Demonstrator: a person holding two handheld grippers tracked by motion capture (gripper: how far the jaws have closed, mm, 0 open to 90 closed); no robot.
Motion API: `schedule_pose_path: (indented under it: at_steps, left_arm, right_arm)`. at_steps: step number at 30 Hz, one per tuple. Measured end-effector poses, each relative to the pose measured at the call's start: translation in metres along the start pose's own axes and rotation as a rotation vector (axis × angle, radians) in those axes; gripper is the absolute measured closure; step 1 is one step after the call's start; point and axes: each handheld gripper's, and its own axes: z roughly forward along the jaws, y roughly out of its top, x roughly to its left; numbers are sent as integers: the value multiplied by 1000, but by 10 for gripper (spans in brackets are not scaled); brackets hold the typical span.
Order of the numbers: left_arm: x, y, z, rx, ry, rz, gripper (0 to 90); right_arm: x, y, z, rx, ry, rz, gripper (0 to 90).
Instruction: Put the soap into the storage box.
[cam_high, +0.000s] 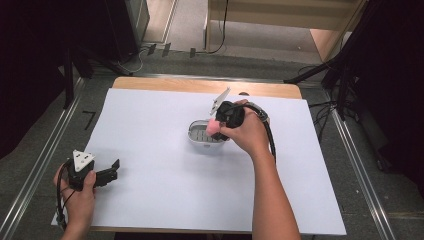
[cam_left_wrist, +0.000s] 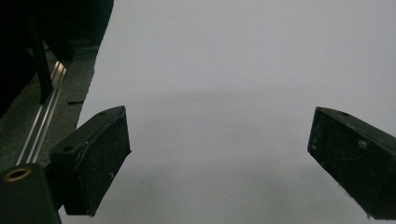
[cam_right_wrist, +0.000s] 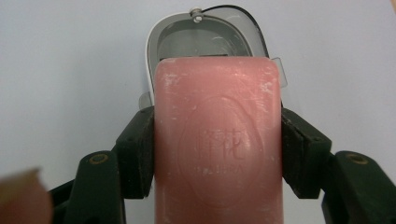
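Observation:
A pink bar of soap (cam_right_wrist: 218, 140) with an embossed oval stamp is clamped between the two black jaws of my right gripper (cam_right_wrist: 217, 154). In the high view the soap (cam_high: 214, 128) hangs over the near right part of an oval soap dish (cam_high: 200, 133), grey inside with a white rim. The right gripper (cam_high: 218, 125) points down and left at it. The right gripper view has the dish (cam_right_wrist: 205, 39) just beyond the bar, partly hidden by it. My left gripper (cam_high: 111, 172) rests at the table's near left, open with bare white surface between its pads (cam_left_wrist: 100, 163).
A white sheet (cam_high: 150, 150) covers most of the wooden table (cam_high: 200, 86). Metal rails (cam_high: 45, 160) run along both sides on the grey floor. Dark stands and cables crowd the far left and right.

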Motion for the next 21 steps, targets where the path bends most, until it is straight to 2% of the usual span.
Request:
schedule_pose_path:
  at_steps: [21]
  left_arm:
    - [1,0,1,0,-6,-11,61]
  right_arm:
    - [-7,24,17,9,31,-68,388]
